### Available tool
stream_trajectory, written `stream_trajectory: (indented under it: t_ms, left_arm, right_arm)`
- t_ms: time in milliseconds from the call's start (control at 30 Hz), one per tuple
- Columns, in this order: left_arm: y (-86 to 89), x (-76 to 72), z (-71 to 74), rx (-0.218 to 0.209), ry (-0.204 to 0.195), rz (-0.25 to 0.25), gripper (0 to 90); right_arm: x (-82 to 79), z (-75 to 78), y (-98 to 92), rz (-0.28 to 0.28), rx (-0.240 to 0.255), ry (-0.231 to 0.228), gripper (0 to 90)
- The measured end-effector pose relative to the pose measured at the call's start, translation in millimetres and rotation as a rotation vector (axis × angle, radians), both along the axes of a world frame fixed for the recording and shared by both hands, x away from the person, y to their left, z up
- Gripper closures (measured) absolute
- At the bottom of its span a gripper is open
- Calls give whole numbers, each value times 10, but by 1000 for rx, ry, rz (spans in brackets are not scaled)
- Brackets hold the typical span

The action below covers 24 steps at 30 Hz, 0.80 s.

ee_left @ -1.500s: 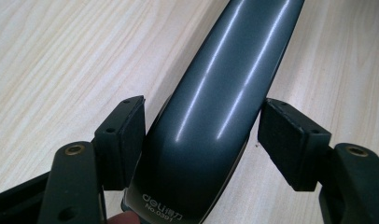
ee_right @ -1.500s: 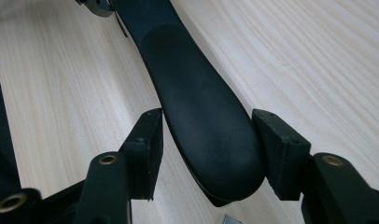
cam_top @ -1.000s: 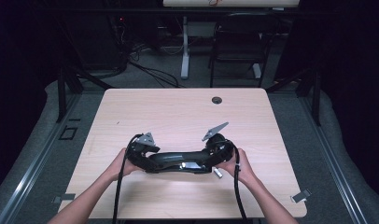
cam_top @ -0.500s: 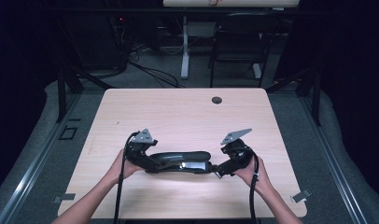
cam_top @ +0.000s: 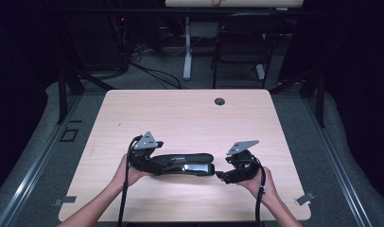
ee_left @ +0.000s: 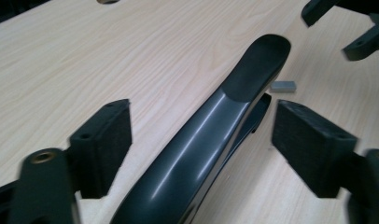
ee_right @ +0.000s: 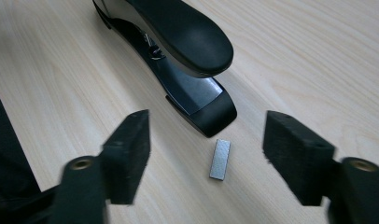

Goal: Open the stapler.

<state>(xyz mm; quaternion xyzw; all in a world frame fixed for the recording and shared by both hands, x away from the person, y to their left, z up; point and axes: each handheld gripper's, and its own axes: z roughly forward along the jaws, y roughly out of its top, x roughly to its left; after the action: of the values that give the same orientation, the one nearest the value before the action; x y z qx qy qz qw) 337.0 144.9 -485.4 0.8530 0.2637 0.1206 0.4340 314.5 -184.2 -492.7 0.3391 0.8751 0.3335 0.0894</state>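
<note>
Stapler: rear end cut off by the bottom edge in the left gripper view; in the right gripper view its rear runs off the top edge. Small grey block: too small to make out in the high view, partly hidden behind the stapler's nose in the left gripper view. Right gripper: cut off at the top right corner there. Both forearms cut off by the high view's bottom edge.

Wooden table, dark chair behind
</note>
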Motion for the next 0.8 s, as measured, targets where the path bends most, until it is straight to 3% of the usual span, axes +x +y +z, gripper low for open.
stream_trajectory:
  t_ms: [67,100,233,300,433,600,733,767,800]
  left_arm:
    - [-10,-23,3,-4,-2,3,276]
    - [-32,-64,4,2,-1,9,316]
    - [-82,-109,-3,3,8,26,390]
    - [-142,-148,-8,-5,10,50,468]
    - [-238,-194,-42,13,8,49,565]
    - [-278,-229,-77,-2,4,17,772]
    - [-323,-252,-133,3,9,-11,844]
    - [-349,-265,-166,3,8,-13,853]
    - [-349,-265,-166,3,8,-13,859]
  right_arm:
    - [2,-10,7,-1,1,-3,380]
    - [8,-26,24,-1,-15,5,449]
    - [3,-36,43,6,-22,-5,523]
    - [-7,-51,48,16,-32,-10,601]
    - [-14,-90,74,20,-21,0,701]
    - [-32,-118,125,25,-18,-8,783]
    - [-78,-118,175,40,-27,-61,797]
    - [-107,-109,200,43,-19,-101,808]
    - [-107,-109,200,43,-19,-101,808]
